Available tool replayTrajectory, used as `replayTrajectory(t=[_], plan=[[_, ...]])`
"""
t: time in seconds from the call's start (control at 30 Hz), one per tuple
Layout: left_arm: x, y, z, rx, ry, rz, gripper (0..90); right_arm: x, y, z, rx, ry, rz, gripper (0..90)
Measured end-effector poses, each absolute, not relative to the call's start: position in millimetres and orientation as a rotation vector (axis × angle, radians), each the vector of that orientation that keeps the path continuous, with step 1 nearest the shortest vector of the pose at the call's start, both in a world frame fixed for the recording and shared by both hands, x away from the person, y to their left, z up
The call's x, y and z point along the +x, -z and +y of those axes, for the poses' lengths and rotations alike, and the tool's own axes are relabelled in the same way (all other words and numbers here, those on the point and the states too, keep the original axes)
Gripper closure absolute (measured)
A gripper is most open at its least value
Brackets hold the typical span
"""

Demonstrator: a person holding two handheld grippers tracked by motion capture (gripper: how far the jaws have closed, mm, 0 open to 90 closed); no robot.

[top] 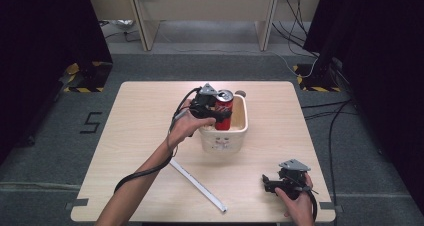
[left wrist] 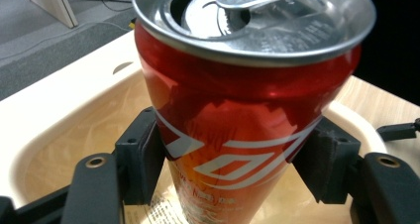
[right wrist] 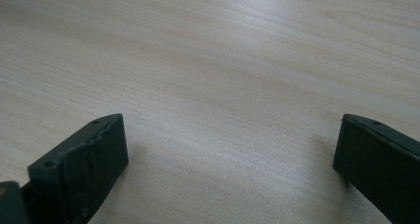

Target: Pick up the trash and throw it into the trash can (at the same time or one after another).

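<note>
A red drink can [top: 224, 108] with an opened silver top stands upright over a cream plastic tub [top: 239, 130] at the table's middle. My left gripper [top: 218, 113] is shut on the can [left wrist: 237, 135], its black pads [left wrist: 141, 157] pressing the can's two sides, with the tub's rim [left wrist: 59, 105] and its inside below. My right gripper [top: 267, 183] rests near the table's front right edge, held by a hand. In the right gripper view its jaws stand wide apart over bare wood, so my right gripper [right wrist: 230, 149] is open with nothing between its fingers.
A long white strip [top: 198, 185] lies slanted on the wooden table [top: 145, 111] in front of the tub. Desk legs, cables and dark curtains stand beyond the table's far edge.
</note>
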State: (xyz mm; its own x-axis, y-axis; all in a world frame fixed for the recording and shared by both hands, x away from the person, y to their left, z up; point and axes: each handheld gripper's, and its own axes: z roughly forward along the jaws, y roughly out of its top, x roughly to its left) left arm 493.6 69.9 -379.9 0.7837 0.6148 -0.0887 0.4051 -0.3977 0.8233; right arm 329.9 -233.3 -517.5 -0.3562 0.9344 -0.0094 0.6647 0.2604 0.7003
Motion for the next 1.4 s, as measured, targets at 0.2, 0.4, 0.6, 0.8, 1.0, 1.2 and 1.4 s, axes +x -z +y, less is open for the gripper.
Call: replayTrajectory(t=[0.2,0.4,0.6,0.8,1.0,1.2,1.4], plan=[[492.6,381.1,70.9,2.062,-0.291,0.758,33.6,329.9,517.6,-233.3,1.45,-0.855,2.113,0.5],[492.6,383.4,74.1,2.066,-0.295,0.766,33.5,329.8,517.4,-233.3,1.451,-0.853,2.114,0.5],[493.2,386.5,75.5,2.072,-0.291,0.764,33.6,329.8,517.4,-233.3,1.451,-0.853,2.114,0.4],[492.3,385.6,76.8,2.07,-0.282,0.765,33.3,330.0,517.4,-233.4,1.448,-0.853,2.115,0.5],[491.7,382.5,78.5,2.045,-0.261,0.785,18.4,329.7,517.4,-233.0,1.449,-0.855,2.118,0.5],[486.2,370.4,84.2,2.004,-0.271,0.778,15.2,329.8,517.5,-233.0,1.447,-0.856,2.118,0.5],[478.9,361.4,88.1,1.996,-0.282,0.763,15.2,329.7,517.5,-232.9,1.448,-0.858,2.118,0.5]])
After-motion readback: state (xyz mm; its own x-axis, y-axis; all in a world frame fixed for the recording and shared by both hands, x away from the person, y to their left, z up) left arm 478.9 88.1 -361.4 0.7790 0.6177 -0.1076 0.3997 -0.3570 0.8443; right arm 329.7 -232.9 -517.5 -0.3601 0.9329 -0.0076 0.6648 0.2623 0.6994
